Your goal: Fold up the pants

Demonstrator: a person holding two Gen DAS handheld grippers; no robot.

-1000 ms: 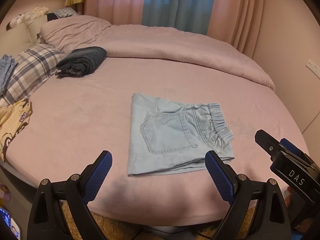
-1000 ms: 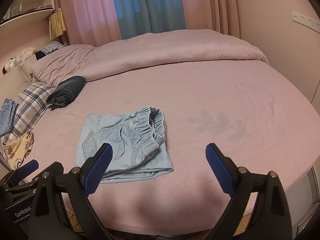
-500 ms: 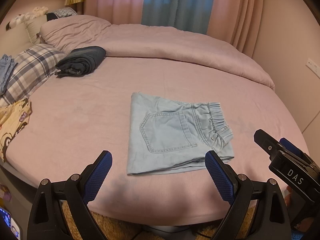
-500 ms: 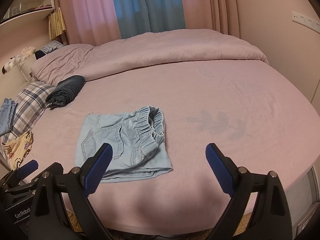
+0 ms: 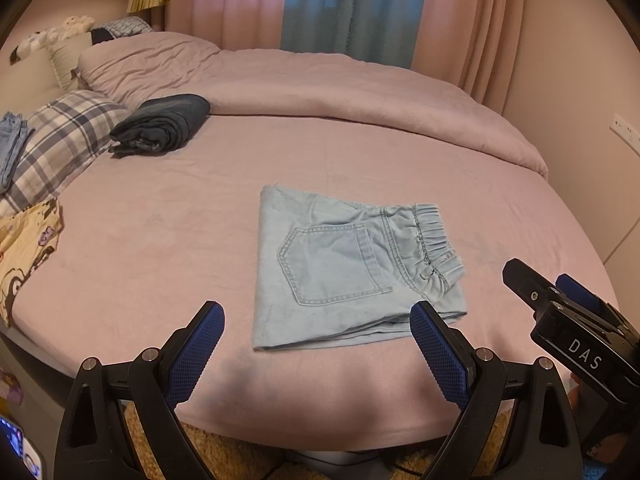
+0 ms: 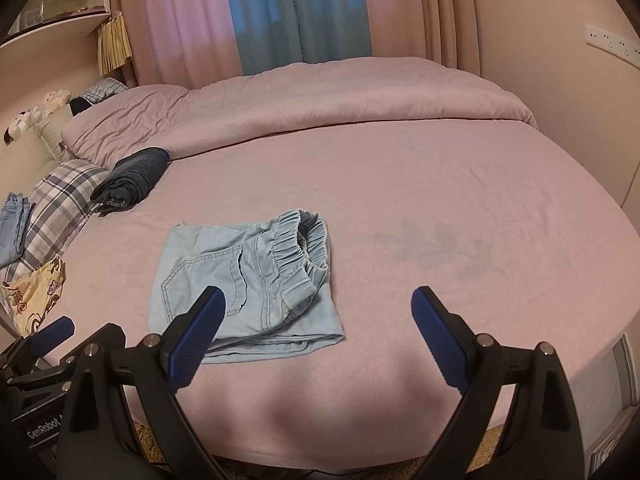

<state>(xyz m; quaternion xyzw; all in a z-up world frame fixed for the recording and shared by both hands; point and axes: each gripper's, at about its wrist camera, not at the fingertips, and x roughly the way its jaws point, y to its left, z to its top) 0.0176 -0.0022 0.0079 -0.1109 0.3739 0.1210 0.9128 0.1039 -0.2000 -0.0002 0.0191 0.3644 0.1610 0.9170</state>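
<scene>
Pants [image 5: 344,268], light denim, lie folded in compact rectangle on pink bed [image 5: 160,208], back pocket up, elastic waistband toward my right. My left tool [image 5: 316,332] hovers just short of near edge, spread wide, holding nothing; right blue finger [image 5: 436,350] over near right corner. My right tool [image 6: 316,320] spread too, empty, pants under its left finger [image 6: 196,330]. Dark folded garment [image 5: 162,126] well apart, near plaid pillow [image 5: 60,136].

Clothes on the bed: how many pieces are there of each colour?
Light blue: 2, the folded pants in the middle and jeans at the left edge.
Dark navy: 1, a folded bundle near the checked pillow.
Yellow print: 1, a garment on the left.
Total: 4.
</scene>
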